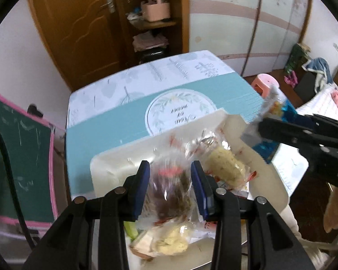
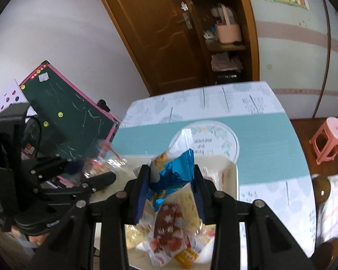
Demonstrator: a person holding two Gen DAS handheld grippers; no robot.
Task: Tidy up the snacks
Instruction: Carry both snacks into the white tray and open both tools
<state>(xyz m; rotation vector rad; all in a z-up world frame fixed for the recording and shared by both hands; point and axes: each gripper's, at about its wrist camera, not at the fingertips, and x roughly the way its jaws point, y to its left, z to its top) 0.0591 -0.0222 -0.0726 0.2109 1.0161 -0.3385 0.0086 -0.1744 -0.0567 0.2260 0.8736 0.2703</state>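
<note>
Left claw is clenched on one clear packet of dark brown snack above the white tray on the bench; right claw grips one crinkled blue foil packet over that tray's loose wrapped snacks.

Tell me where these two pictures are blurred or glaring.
Left wrist view: the clear snack packet in the left gripper is smeared; table edge soft. Right wrist view: the blue packet in the right gripper shows foil glare; the table reflects window light.
</note>
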